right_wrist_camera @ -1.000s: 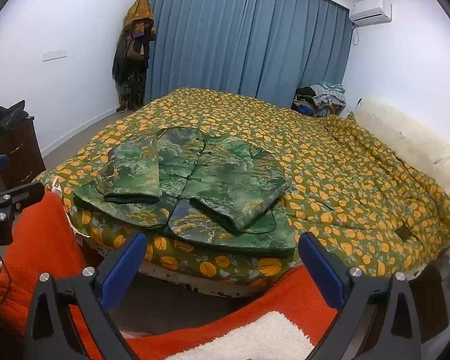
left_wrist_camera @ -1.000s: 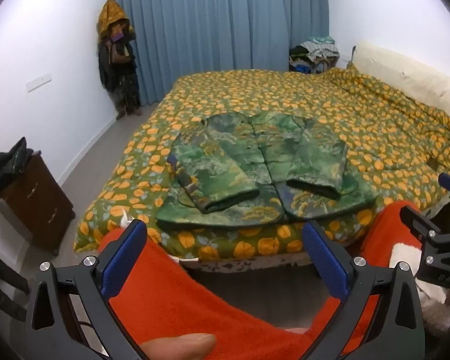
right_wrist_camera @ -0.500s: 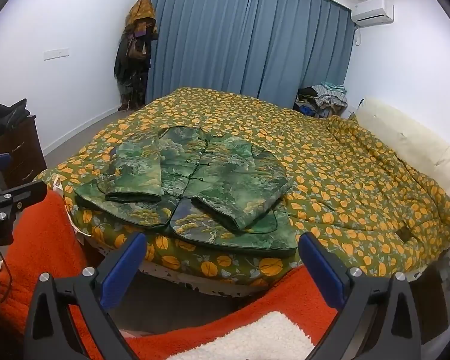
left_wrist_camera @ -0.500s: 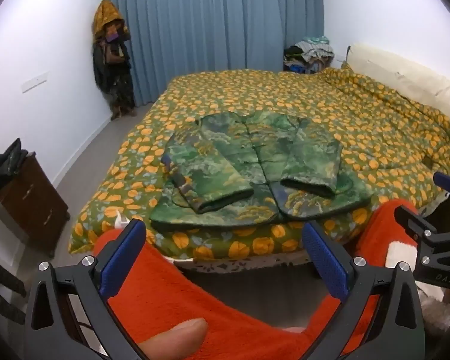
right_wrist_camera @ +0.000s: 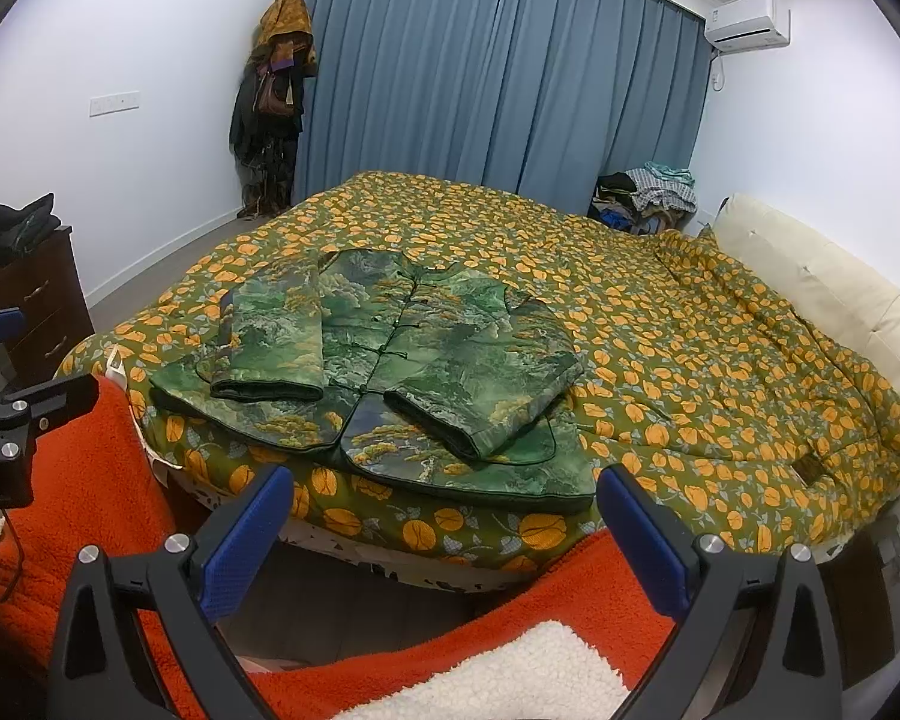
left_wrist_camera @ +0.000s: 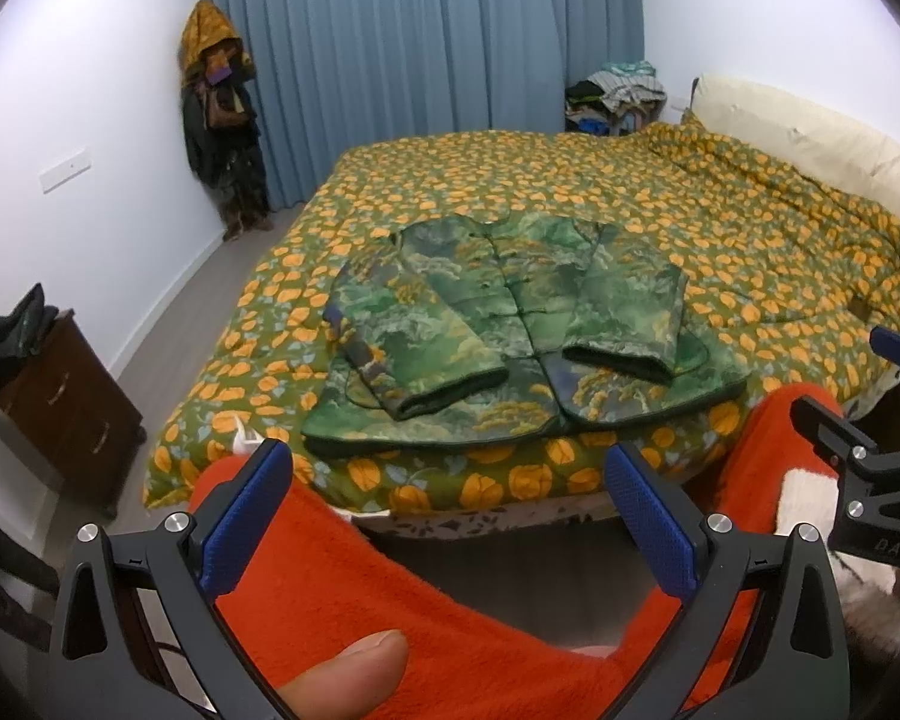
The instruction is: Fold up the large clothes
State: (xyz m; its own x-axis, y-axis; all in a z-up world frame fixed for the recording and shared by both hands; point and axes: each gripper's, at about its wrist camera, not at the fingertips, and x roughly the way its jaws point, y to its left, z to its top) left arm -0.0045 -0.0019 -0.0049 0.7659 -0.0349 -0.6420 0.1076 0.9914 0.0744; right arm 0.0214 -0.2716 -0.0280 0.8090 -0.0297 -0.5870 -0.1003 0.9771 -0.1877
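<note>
A green patterned jacket [left_wrist_camera: 510,324] lies flat, front up, near the foot edge of the bed [left_wrist_camera: 750,228], with both sleeves folded in over its front. It also shows in the right wrist view [right_wrist_camera: 390,372]. My left gripper [left_wrist_camera: 450,492] is open and empty, held back from the bed edge, short of the jacket's hem. My right gripper [right_wrist_camera: 444,510] is open and empty, also short of the hem. The right gripper shows at the right edge of the left wrist view [left_wrist_camera: 870,438].
The bed has a green quilt with orange print [right_wrist_camera: 690,312] and a cream headboard [right_wrist_camera: 840,288]. A dark wooden dresser [left_wrist_camera: 60,408] stands left by the wall. Clothes hang in the corner [left_wrist_camera: 222,120]. A clothes pile [right_wrist_camera: 648,198] sits by the blue curtain [right_wrist_camera: 498,72]. Orange fleece sleeves [left_wrist_camera: 390,600] fill the foreground.
Both views have shifted slightly; the left gripper has drifted a little left and back from the bed. The jacket has not moved. Both grippers stay open.
</note>
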